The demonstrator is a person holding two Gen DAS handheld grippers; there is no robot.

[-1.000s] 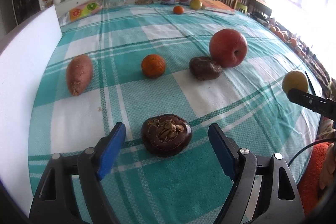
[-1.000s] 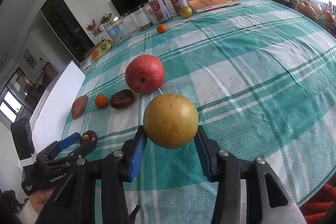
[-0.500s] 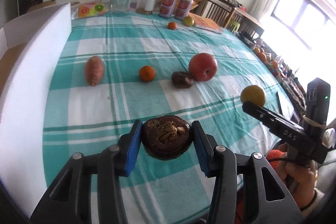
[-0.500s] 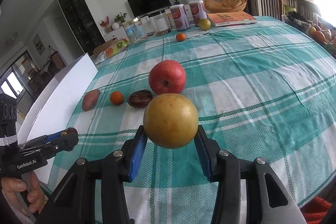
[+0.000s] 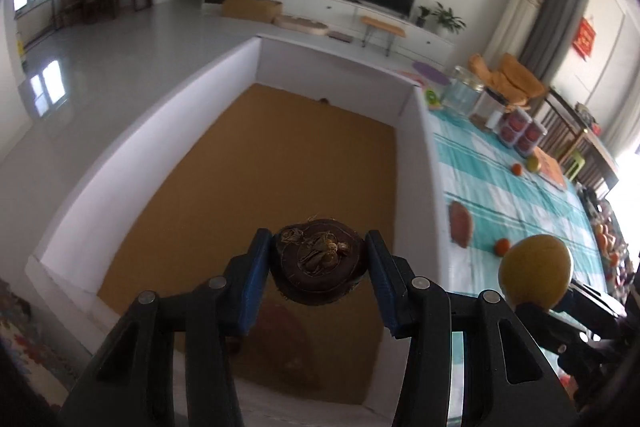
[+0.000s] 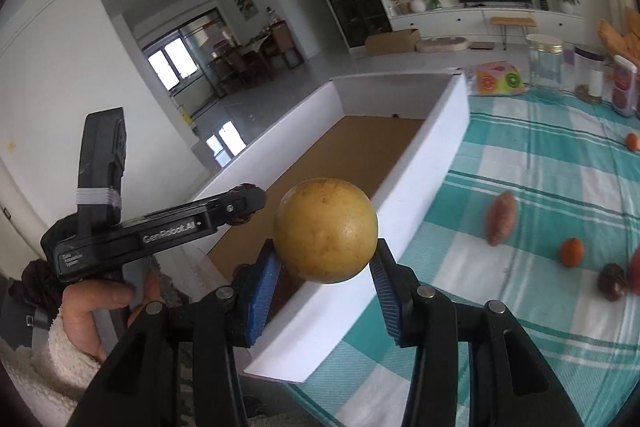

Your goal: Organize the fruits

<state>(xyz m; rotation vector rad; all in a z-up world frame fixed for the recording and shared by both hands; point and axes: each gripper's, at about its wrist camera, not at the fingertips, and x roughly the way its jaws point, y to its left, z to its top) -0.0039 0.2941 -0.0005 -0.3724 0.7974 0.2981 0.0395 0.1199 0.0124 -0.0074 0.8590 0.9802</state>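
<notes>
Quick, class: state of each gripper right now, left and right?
Left gripper: closed on the dark brown fruit, over the white box.
Right gripper: closed on the yellow fruit.

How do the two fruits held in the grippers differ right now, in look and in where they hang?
The dark brown fruit is flattish, rough, with a dried crown; the yellow fruit is round, smooth and looks larger. The left gripper holds the brown one over the white box's brown floor; the right gripper holds the yellow one above the box's near wall, by the tablecloth. Both are clamped between blue pads, off any surface.
</notes>
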